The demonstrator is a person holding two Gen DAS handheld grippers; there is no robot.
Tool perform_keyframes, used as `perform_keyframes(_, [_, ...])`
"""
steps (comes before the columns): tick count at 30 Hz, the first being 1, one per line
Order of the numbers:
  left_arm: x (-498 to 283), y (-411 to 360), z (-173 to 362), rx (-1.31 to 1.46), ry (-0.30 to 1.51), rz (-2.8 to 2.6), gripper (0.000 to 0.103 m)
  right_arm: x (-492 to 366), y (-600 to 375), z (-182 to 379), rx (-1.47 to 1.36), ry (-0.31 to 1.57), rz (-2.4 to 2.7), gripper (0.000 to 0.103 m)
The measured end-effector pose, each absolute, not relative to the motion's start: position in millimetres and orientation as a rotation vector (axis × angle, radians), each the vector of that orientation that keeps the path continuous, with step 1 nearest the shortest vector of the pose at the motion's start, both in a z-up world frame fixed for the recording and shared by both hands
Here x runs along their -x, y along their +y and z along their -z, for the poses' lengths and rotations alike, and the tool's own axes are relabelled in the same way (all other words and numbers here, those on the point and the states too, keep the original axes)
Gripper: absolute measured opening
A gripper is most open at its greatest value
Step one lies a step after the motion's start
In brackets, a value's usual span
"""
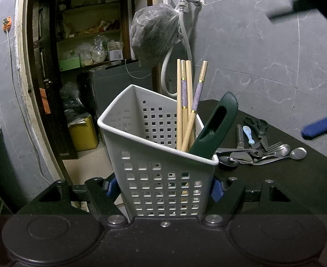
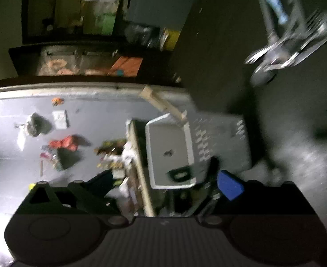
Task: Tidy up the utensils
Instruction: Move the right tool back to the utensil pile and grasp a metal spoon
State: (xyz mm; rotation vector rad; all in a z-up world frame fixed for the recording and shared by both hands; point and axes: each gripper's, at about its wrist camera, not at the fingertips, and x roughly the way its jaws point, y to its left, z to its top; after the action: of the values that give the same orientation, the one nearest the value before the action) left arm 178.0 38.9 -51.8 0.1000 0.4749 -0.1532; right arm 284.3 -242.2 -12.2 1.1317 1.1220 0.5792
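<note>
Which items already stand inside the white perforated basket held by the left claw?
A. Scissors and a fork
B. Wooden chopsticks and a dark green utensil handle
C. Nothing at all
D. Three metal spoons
B: the left wrist view shows wooden chopsticks and a dark green handle rising from the white basket, while scissors and spoons lie on the table.

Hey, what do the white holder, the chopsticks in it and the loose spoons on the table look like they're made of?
White holder: likely moulded plastic, matte, with a grid of square holes and a rounded rim.
Chopsticks: apparently pale wood or bamboo, with purple patterned bands edged in gold.
Spoons: metal, probably stainless steel, shiny with bright reflections.
</note>
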Motion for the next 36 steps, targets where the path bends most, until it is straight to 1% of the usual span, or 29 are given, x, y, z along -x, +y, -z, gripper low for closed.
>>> perform_keyframes(6, [-178, 38, 52, -0.101, 0.476, 0.152, 0.077, -269, -281, 28, -1.062, 1.073, -0.390, 0.103])
perform_keyframes(9, [-178, 36, 52, -0.102, 0.481, 0.147, 0.077, -263, -294, 37, -0.963, 1.041, -0.287, 0.103])
perform_keyframes(11, [-177, 35, 52, -0.103, 0.485, 0.144, 0.077, -258, -299, 39, -0.842, 0.998, -0.228, 0.103])
perform_keyframes(15, [-177, 32, 50, -0.104, 0.491, 0.136, 0.077, -251, -296, 39, -0.487, 0.891, -0.143, 0.103])
perform_keyframes(18, [-177, 31, 48, -0.109, 0.498, 0.130, 0.077, -247, -297, 50, -0.356, 0.828, -0.092, 0.103])
perform_keyframes(25, [-174, 27, 44, -0.115, 0.517, 0.111, 0.077, -246, -330, 88, -0.384, 0.743, 0.013, 0.103])
perform_keyframes(30, [-171, 23, 42, -0.111, 0.527, 0.092, 0.077, -253, -346, 95, -0.391, 0.697, 0.059, 0.103])
perform_keyframes(34, [-168, 20, 41, -0.100, 0.534, 0.081, 0.077, -268, -350, 102, -0.343, 0.683, 0.092, 0.103])
perform_keyframes(36, [-167, 19, 41, -0.102, 0.537, 0.078, 0.077, -272, -353, 104, -0.339, 0.678, 0.101, 0.099])
